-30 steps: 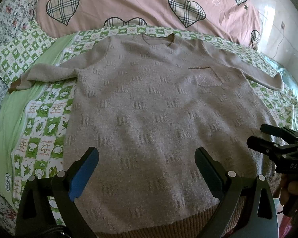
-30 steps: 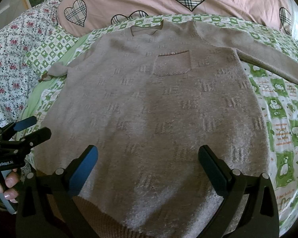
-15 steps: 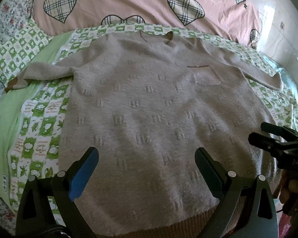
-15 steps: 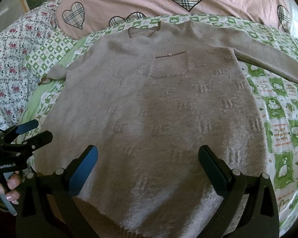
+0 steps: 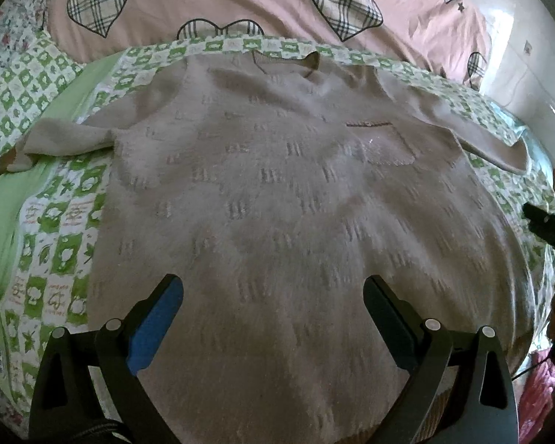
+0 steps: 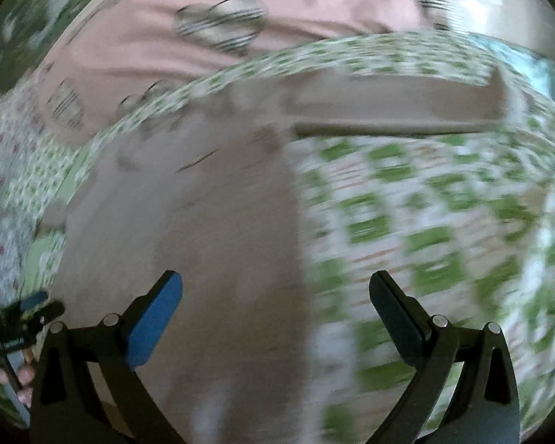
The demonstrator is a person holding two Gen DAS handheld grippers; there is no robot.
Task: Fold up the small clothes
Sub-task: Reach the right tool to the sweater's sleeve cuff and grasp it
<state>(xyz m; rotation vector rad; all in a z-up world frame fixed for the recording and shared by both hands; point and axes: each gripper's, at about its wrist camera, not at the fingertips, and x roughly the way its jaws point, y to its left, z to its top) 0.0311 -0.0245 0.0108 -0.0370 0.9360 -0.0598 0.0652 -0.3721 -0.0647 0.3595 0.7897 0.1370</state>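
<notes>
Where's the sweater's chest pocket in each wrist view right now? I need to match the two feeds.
Left wrist: the chest pocket sits right of centre in the upper half, on the flat sweater.
Right wrist: heavily blurred; only a dark streak up and left of centre is probably the pocket's top edge.
Shared landmark: the sweater sleeve lying across the green checked quilt, seen upper right in both views.

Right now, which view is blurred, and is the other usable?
Right wrist view: heavy motion smear across the green checked quilt and the taupe knitted sweater. Left wrist view: mostly sharp, sweater pattern readable, slight softness, glare at the window side.
</notes>
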